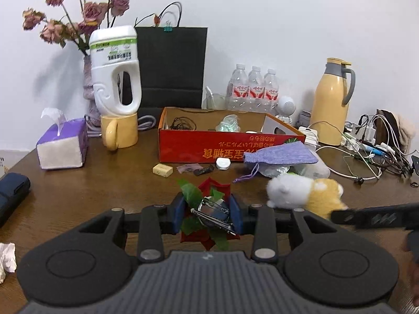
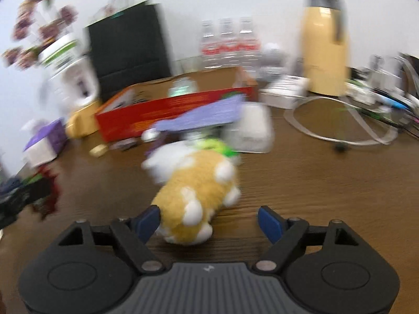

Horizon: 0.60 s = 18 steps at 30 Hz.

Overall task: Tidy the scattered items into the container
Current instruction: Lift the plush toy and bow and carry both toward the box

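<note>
Trouble is likeliest at the left gripper [image 1: 207, 216], whose blue pads pinch a red-and-green artificial flower with a metal clip [image 1: 209, 210] low over the brown wooden table [image 1: 104, 188]; the petals are soft, so the bundle could slip out before reaching the red open-topped cardboard box [image 1: 209, 146] ahead. The right gripper [image 2: 209, 222] stands spread, the white-and-tan plush toy [image 2: 196, 188] lying between its pads toward the left one. That view is smeared, so contact seems probable only; closing off-centre could nudge the plush aside.
</note>
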Each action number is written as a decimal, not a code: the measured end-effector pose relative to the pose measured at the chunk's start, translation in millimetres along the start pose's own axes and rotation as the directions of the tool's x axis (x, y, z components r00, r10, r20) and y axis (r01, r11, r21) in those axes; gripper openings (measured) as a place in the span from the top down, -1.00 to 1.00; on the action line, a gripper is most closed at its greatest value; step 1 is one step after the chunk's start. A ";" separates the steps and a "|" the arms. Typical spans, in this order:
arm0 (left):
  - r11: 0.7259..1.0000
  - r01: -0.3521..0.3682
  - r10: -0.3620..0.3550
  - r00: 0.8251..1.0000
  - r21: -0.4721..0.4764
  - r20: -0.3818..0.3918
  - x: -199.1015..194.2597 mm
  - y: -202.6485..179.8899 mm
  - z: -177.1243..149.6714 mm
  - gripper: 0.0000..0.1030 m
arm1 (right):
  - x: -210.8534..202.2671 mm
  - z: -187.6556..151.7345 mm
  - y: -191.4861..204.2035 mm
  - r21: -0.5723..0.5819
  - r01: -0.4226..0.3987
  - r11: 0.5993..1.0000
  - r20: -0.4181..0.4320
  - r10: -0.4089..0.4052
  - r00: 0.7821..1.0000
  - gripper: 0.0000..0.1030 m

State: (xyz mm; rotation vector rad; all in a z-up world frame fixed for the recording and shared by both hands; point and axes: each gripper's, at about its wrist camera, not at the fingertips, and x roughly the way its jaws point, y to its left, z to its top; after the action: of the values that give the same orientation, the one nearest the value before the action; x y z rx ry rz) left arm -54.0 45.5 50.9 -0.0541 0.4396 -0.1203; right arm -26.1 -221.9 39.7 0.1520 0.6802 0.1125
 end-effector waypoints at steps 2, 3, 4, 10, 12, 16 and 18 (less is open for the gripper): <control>1.000 0.003 -0.004 1.000 -0.021 -0.015 5.6 1.8 0.4 0.28 | -3.3 1.9 -10.5 0.076 -0.022 0.997 -0.004 0.022 1.000 -0.59; 1.000 0.007 -0.008 1.000 -0.028 -0.018 7.7 1.9 0.9 0.28 | -2.0 2.3 -7.5 0.071 -0.040 0.997 -0.002 0.040 0.999 -0.60; 0.999 0.012 -0.013 1.000 -0.030 -0.018 8.9 1.4 1.4 0.28 | 1.5 2.8 0.2 0.047 -0.043 0.998 -0.001 0.043 0.999 -0.60; 1.000 0.008 -0.008 1.000 -0.016 -0.014 7.0 -4.1 2.1 0.28 | 33.1 3.3 37.0 -0.153 0.041 0.987 0.022 -0.038 0.999 -0.08; 1.000 0.008 -0.008 1.000 -0.016 -0.011 4.3 -4.0 1.6 0.30 | 34.5 2.1 31.6 -0.170 0.028 0.985 0.011 -0.026 1.000 0.07; 1.000 0.020 -0.020 1.000 -0.008 0.003 -2.1 -9.2 2.1 0.31 | 11.0 0.0 8.9 -0.141 -0.096 0.985 0.011 0.099 0.995 0.14; 1.000 0.029 -0.029 0.999 -0.007 0.013 -4.8 -12.9 4.0 0.31 | -6.0 0.6 -1.3 -0.112 -0.149 0.982 0.026 0.153 0.988 0.14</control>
State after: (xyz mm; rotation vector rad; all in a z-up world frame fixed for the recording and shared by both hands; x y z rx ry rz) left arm -57.9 33.5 57.6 -0.0682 0.4263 -0.1468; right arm -30.2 -224.2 43.6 0.0992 0.6257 0.2916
